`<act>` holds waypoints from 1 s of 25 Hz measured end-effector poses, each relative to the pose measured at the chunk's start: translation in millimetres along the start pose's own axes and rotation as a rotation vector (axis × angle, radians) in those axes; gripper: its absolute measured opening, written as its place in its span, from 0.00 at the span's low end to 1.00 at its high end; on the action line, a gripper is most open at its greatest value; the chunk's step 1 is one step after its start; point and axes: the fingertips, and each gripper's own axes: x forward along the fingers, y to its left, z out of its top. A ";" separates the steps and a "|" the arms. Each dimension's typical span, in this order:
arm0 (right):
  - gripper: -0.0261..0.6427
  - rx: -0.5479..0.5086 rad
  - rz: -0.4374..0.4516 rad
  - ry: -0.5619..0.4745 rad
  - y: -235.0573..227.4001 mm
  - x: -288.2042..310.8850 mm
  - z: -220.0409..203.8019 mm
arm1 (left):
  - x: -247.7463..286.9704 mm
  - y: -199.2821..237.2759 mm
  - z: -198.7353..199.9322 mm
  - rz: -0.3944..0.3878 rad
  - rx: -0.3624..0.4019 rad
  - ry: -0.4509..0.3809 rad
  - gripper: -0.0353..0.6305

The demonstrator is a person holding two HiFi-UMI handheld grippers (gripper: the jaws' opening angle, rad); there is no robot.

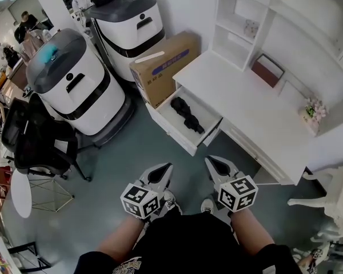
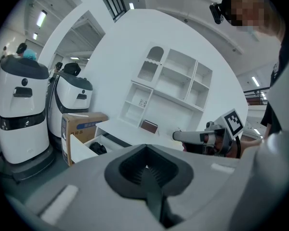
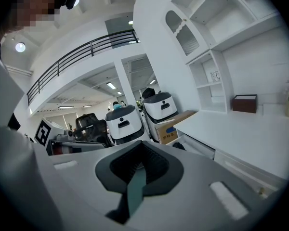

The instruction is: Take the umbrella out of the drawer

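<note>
White table (image 1: 240,90): stands against the wall under open shelves; carries a dark red box (image 1: 267,70) and a small flower pot (image 1: 312,114)
Wheeled machines (image 1: 74,84): two white and grey units on the floor, left of the table
Cardboard box (image 1: 163,64): on the floor between the machines and the table, just beside the drawer
Drawer (image 1: 170,132): pulled out from the table's front, open to above
Umbrella (image 1: 187,114): black, folded, lying inside the drawer; nothing touches it
Left gripper (image 1: 167,168): jaws closed together with nothing between them; held low by the person's body, well apart from the drawer
Right gripper (image 1: 210,162): jaws likewise pressed together and empty; beside the left, pointing toward the drawer
Done: drawer stands open, so access appears settled
Left: judged to be nearly everything; approach, part one pair of jaws, grip the umbrella, lift it clear
Head view only: umbrella's whole length from above, and both grippers against the drawer
Left gripper view only: drawer side-on, with just a dark end of the umbrella above its rim; the right gripper's marker cube from the side
Right gripper view only: its own jaw faces meeting; drawer small and far, its contents barely told
</note>
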 end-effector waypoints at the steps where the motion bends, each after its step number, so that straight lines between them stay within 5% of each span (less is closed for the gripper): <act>1: 0.08 0.001 -0.007 0.001 2.5 6.0 0.7 | -1.4 7.0 1.9 -0.005 -0.001 0.000 0.05; 13: 0.08 0.008 -0.084 -0.003 27.5 65.8 6.0 | -16.2 77.2 16.3 -0.060 -0.003 0.014 0.05; 25: 0.08 0.002 -0.091 0.007 26.4 98.6 17.4 | -7.7 103.5 28.3 -0.069 0.001 0.024 0.05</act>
